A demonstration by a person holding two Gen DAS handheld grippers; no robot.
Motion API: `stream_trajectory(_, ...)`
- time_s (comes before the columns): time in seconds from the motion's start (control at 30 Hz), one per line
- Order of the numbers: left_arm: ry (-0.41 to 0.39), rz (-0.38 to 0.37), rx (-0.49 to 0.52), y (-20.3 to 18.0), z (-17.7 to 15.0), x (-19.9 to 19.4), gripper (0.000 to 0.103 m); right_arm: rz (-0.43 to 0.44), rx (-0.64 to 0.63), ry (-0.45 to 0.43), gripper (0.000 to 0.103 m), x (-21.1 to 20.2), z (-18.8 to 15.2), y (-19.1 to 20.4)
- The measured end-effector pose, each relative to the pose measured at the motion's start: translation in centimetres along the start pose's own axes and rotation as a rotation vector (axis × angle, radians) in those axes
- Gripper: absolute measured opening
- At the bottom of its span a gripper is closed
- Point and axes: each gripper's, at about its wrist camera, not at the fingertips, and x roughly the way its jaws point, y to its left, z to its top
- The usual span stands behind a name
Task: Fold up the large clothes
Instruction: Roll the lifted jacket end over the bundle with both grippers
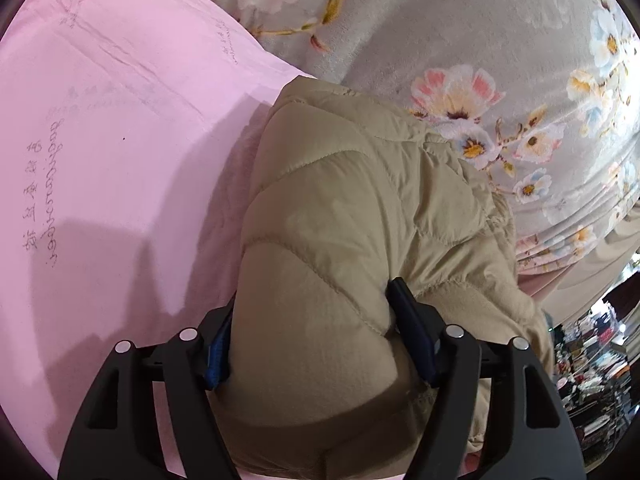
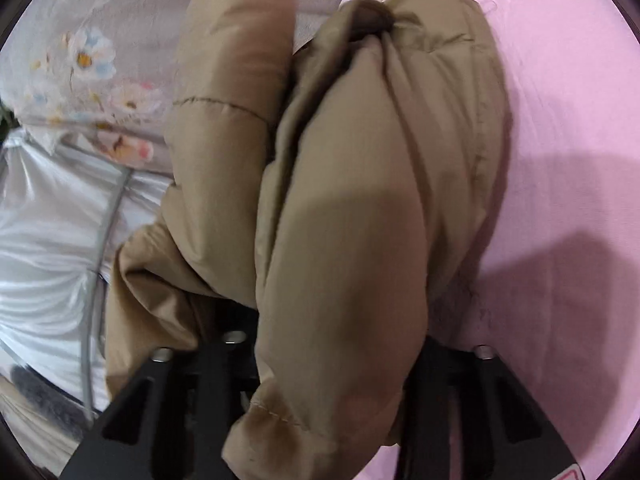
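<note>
Left wrist view: the left tongs [image 1: 316, 332] pinch a thick fold of a beige quilted puffer jacket [image 1: 360, 208], their blue-padded fingers [image 1: 412, 328] pressing into it from both sides. The jacket lies bunched across a pink sheet with faint printed writing [image 1: 112, 140] and a grey blanket patterned with pastel flowers [image 1: 460, 40]. Cluttered shelves [image 1: 596, 356] show at the lower right edge.

Right wrist view: the right tongs [image 2: 320, 364] are mostly buried under the same jacket [image 2: 360, 200], which drapes over them. They seem to be clamped on a bunch of it, though the fingertips are hidden. Beside it lie the pink sheet [image 2: 568, 120], the floral blanket [image 2: 100, 60] and shiny white satin fabric [image 2: 48, 220].
</note>
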Motion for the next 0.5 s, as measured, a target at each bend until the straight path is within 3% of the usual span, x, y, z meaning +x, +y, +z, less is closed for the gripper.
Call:
stream_trajectory(0.1, -0.048, -0.003, 0.042, -1.4, 0.0, -1.2, 0.045, -0.006, -0.113, -0.058, 0.019, -1.3, 0.1, 4.1)
stream_trajectory(0.2, -0.117, -0.030, 0.087, -3.7, 0.7, -2.6, 0.038, -0.014, -0.242, -0.116, 0.018, -2.8, 1.2, 9.1)
stream_trajectory(0.5, -0.445, -0.171, 0.264, -13.2, 6.7, -11.0, 0.035, 0.061, -0.614, -0.288, 0.018, -9.1, 5.8, 22.8)
